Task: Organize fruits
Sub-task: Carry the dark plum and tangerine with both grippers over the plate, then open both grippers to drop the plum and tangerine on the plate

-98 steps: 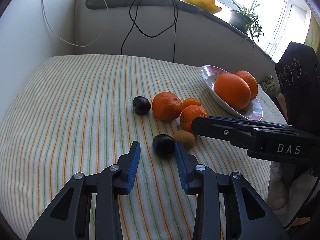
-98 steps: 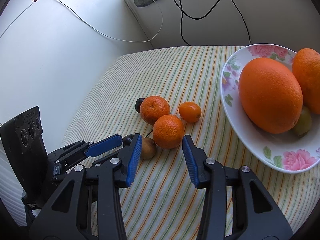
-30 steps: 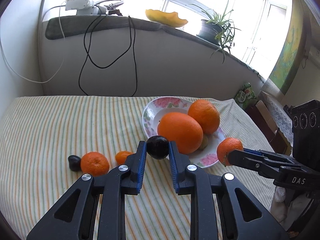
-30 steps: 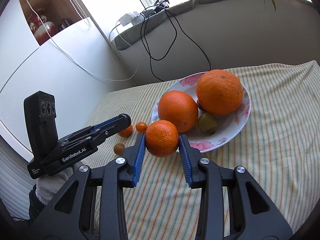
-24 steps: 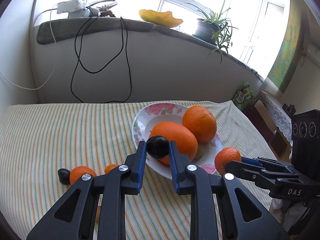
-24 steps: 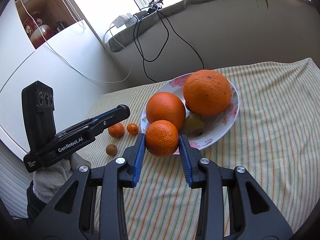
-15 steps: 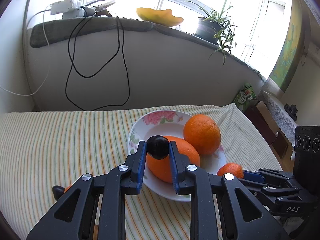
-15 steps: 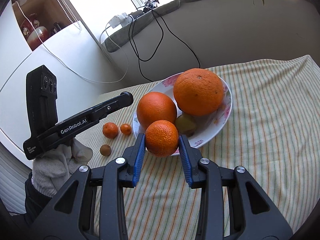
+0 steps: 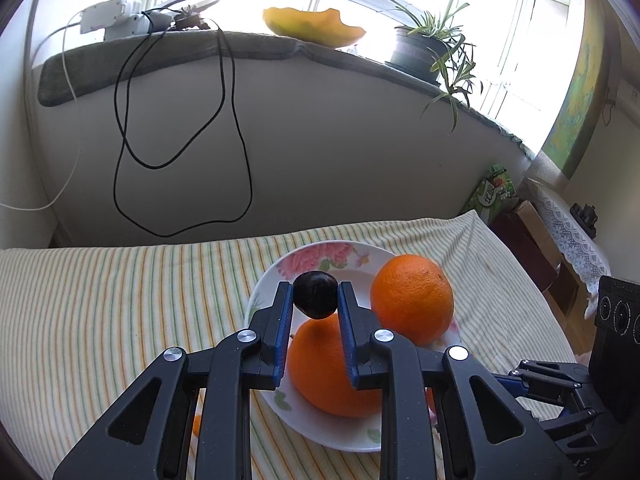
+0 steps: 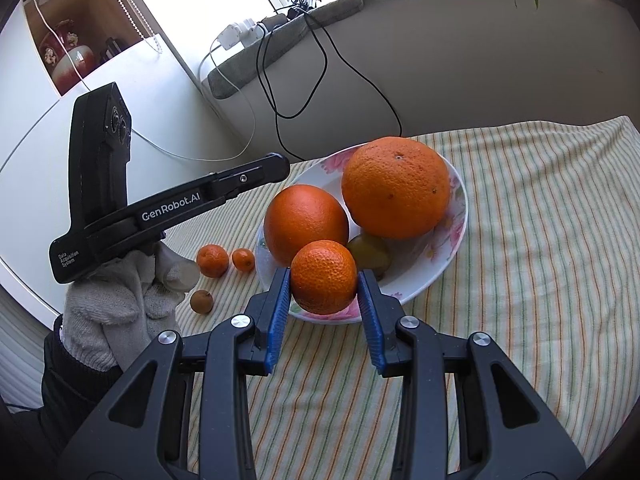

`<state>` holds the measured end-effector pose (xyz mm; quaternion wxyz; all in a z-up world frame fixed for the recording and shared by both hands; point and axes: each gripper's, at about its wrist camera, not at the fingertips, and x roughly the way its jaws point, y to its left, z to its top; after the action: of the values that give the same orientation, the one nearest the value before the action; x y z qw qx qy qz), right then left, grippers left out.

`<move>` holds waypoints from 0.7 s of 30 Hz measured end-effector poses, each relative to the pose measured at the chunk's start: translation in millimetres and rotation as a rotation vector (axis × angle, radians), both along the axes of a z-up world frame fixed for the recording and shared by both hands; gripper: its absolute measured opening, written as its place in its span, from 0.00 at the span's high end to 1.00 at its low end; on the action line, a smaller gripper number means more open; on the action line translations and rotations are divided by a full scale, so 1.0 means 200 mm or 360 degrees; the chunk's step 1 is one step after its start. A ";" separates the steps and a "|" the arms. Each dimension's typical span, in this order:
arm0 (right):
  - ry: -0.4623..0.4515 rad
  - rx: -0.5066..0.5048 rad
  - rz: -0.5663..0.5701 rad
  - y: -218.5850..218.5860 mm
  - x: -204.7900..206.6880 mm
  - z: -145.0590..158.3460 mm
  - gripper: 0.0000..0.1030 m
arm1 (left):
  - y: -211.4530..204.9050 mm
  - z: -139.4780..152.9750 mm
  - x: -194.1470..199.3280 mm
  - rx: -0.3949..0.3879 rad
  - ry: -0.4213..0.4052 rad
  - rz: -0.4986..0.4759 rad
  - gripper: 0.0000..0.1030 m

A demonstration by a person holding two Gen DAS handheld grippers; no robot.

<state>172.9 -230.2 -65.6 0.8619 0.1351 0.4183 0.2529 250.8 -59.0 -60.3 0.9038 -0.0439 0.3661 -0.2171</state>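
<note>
A dark plum (image 9: 315, 294) is pinched in the left tool (image 9: 313, 309), held above the floral plate (image 10: 451, 258), over its near orange (image 9: 326, 368). A mandarin (image 10: 323, 277) is pinched in the right tool (image 10: 323, 307) at the plate's near rim, so both drops are judged to lie straight below.

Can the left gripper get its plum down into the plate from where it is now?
Probably yes. The left gripper holds the dark plum over the plate, with bare plate showing behind the two big oranges; it should aim there, not onto the near orange.
</note>
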 end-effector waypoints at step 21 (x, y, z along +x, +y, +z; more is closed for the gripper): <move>-0.0068 -0.0082 0.0021 0.05 0.00 0.02 0.43 | -0.05 0.03 0.02 -0.0018 -0.0019 0.0000 0.58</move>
<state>172.3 -220.3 -61.4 0.8721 0.1047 0.4071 0.2504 254.4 -68.3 -53.7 0.9058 -0.0479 0.3593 -0.2193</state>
